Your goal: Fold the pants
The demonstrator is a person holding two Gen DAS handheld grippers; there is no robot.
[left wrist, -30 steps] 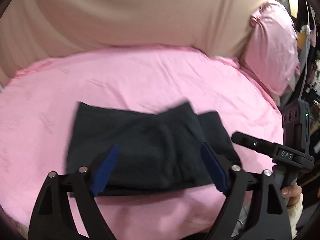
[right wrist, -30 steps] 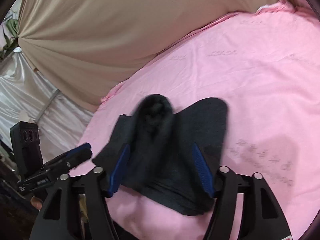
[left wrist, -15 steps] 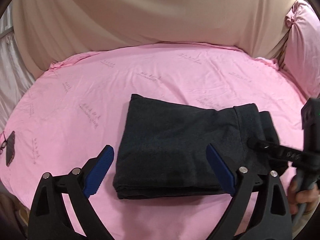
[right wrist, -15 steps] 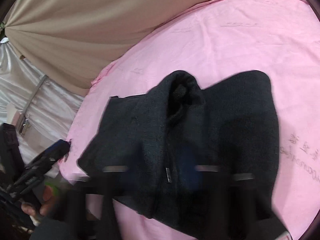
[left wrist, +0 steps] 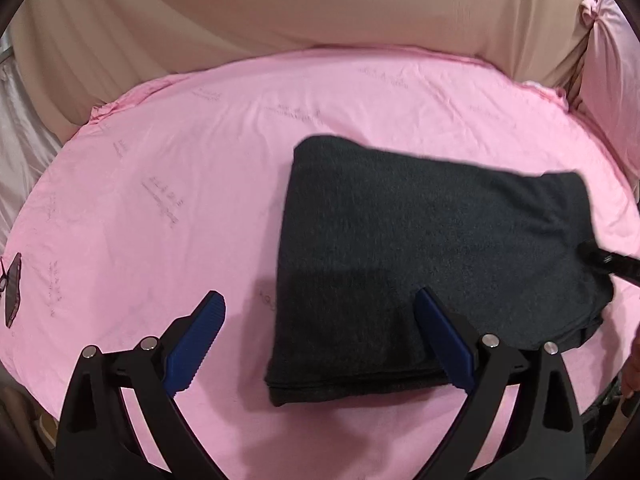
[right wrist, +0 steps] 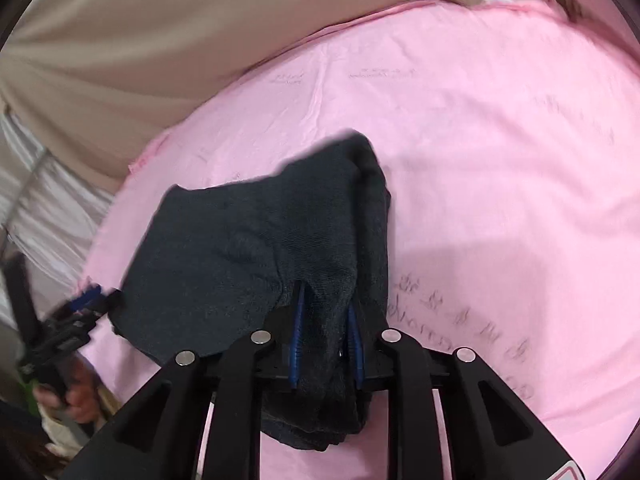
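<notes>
Dark grey folded pants (left wrist: pixel 420 240) lie as a flat rectangle on the pink sheet (left wrist: pixel 180 140). Above their near left corner my left gripper (left wrist: pixel 320 296) hangs open, its jaws still opening, gripping nothing. My right gripper (right wrist: pixel 326 300) has a bunched fold of the pants (right wrist: pixel 240 248) between its blue pads (right wrist: pixel 298 320) at the right-hand end. Its jaws are opening, though the pads still touch the cloth. One right fingertip (left wrist: pixel 600 260) shows at the pants' right edge in the left wrist view. The left gripper (right wrist: pixel 88 300) appears blurred at the left of the right wrist view.
The pink sheet covers a bed backed by beige draped cloth (left wrist: pixel 320 0). A pink pillow (left wrist: pixel 612 80) stands at the far right. A small dark object (left wrist: pixel 12 284) lies at the sheet's left edge. A person's hand (right wrist: pixel 80 400) holds the left gripper's handle.
My right gripper went from wide open over the pants to closed on a fold at their end. The left gripper dropped closer and shifted left, so the pants now sit right of centre.
</notes>
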